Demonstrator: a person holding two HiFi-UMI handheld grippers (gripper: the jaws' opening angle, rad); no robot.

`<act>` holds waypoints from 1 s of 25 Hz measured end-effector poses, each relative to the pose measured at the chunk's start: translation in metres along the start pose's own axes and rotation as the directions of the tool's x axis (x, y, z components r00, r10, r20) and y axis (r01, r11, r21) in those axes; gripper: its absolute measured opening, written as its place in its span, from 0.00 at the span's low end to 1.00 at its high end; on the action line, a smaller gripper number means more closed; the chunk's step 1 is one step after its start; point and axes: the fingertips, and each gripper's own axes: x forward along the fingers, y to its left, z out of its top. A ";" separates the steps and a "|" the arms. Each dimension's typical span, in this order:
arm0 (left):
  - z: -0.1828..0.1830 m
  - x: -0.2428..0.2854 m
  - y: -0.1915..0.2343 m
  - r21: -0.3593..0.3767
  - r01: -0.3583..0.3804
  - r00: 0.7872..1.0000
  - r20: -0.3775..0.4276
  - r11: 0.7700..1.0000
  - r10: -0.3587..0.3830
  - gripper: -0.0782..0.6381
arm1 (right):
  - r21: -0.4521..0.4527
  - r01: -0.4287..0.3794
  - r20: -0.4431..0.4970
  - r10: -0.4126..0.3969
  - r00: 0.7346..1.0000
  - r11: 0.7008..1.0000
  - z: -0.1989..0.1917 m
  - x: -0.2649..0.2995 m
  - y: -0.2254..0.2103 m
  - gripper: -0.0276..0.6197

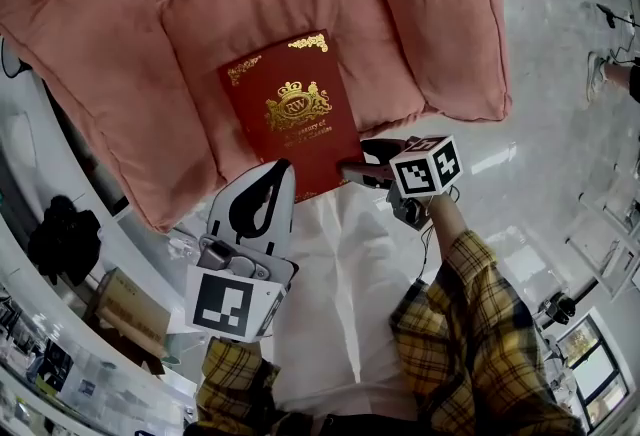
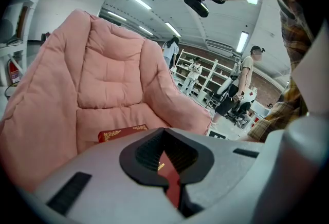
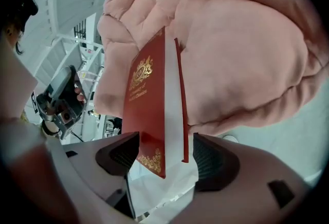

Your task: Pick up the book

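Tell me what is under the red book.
The red book lies on the pink seat cushion. Its near corner overhangs the cushion's front edge, above white fabric. The part of the cushion directly beneath the book is covered and cannot be seen.

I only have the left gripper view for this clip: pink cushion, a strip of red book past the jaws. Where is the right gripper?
Observer: At the book's near edge. The right gripper has its jaws wide apart, with a corner of the book between them.
Operator: Are the jaws closed on it?
Observer: Not as far as I can see. In the right gripper view a gap shows between one pad and the book.
Operator: Does the book lie fully on the cushion?
Observer: No. In the head view its near corner juts past the front edge of the pink cushion.
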 end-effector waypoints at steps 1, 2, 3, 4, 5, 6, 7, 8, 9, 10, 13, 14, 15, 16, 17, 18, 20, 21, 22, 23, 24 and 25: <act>0.004 -0.001 -0.001 -0.010 -0.007 1.000 0.012 1.000 0.007 0.11 | 0.004 -0.007 -0.007 0.007 1.000 1.000 0.000 0.001 -0.001 0.52; 0.008 -0.001 -0.002 -0.018 -0.010 1.000 0.021 1.000 0.010 0.11 | 0.005 -0.016 -0.017 0.016 1.000 1.000 -0.001 0.001 -0.001 0.52; 0.011 -0.001 -0.003 -0.020 -0.009 1.000 0.025 1.000 0.010 0.11 | 0.004 -0.027 -0.029 0.027 0.999 1.000 -0.002 0.001 -0.001 0.52; 0.012 -0.001 -0.003 -0.019 -0.008 1.000 0.026 1.000 0.008 0.11 | 0.006 -0.040 -0.042 0.040 0.998 0.999 -0.003 0.002 -0.001 0.52; 0.013 -0.001 -0.003 -0.019 -0.007 1.000 0.024 1.000 0.007 0.11 | 0.010 -0.056 -0.053 0.056 0.997 0.998 -0.003 0.003 -0.001 0.52; 0.013 -0.001 -0.002 -0.020 -0.007 1.000 0.020 1.000 0.008 0.11 | 0.016 -0.074 -0.061 0.074 0.995 0.997 -0.003 0.004 0.000 0.52; 0.012 -0.001 -0.001 -0.021 -0.008 1.000 0.017 1.000 0.008 0.11 | 0.019 -0.092 -0.066 0.093 0.993 0.996 -0.002 0.006 0.001 0.52; 0.012 -0.001 -0.001 -0.023 -0.009 1.000 0.014 1.000 0.009 0.11 | 0.019 -0.109 -0.071 0.110 0.991 0.994 -0.002 0.007 0.003 0.52; 0.010 -0.001 0.000 -0.025 -0.009 1.000 0.012 1.000 0.009 0.11 | 0.016 -0.124 -0.076 0.124 0.989 0.992 -0.002 0.009 0.004 0.52; 0.009 -0.001 0.000 -0.026 -0.009 1.000 0.010 1.000 0.009 0.11 | 0.013 -0.136 -0.082 0.136 0.987 0.991 -0.002 0.010 0.005 0.52; 0.007 -0.001 0.000 -0.031 -0.010 1.000 0.002 0.999 0.011 0.11 | 0.003 -0.153 -0.110 0.152 0.982 0.988 -0.002 0.013 0.008 0.52; 0.007 -0.001 0.001 -0.033 -0.011 1.000 0.001 0.999 0.011 0.11 | 0.000 -0.160 -0.119 0.159 0.980 0.987 -0.002 0.014 0.010 0.52; 0.007 -0.001 0.001 -0.035 -0.010 1.000 0.002 0.999 0.010 0.11 | -0.003 -0.169 -0.125 0.168 0.978 0.986 -0.001 0.015 0.011 0.52; 0.007 0.000 0.000 -0.036 -0.008 1.000 0.002 0.999 0.008 0.11 | -0.005 -0.181 -0.127 0.179 0.976 0.984 -0.002 0.015 0.013 0.52; 0.007 0.001 -0.001 -0.036 -0.007 1.000 0.002 0.999 0.007 0.11 | -0.004 -0.195 -0.123 0.193 0.973 0.981 -0.002 0.014 0.014 0.52; 0.006 0.002 -0.002 -0.036 -0.005 1.000 0.002 0.999 0.005 0.11 | -0.002 -0.212 -0.112 0.211 0.971 0.977 -0.002 0.013 0.015 0.52; 0.005 0.005 -0.004 -0.036 -0.004 1.000 0.002 0.999 0.004 0.11 | -0.001 -0.248 -0.079 0.247 0.966 0.969 -0.001 0.011 0.018 0.52; 0.005 0.006 -0.004 -0.036 -0.004 1.000 0.003 0.999 0.004 0.11 | -0.004 -0.261 -0.061 0.261 0.963 0.965 0.000 0.009 0.019 0.52; 0.005 0.006 -0.004 -0.037 -0.004 1.000 0.003 0.999 0.004 0.11 | -0.007 -0.273 -0.044 0.272 0.961 0.962 0.002 0.007 0.022 0.52; 0.006 0.006 -0.004 -0.038 -0.003 1.000 0.003 0.999 0.004 0.11 | -0.009 -0.284 -0.031 0.283 0.958 0.959 0.004 0.005 0.025 0.52; 0.006 0.006 -0.003 -0.039 -0.004 1.000 0.002 0.999 0.004 0.11 | -0.007 -0.295 -0.020 0.295 0.955 0.955 0.007 0.004 0.029 0.52; 0.007 0.006 -0.003 -0.039 -0.005 1.000 0.002 0.999 0.005 0.11 | -0.003 -0.306 -0.010 0.306 0.952 0.952 0.010 0.003 0.033 0.52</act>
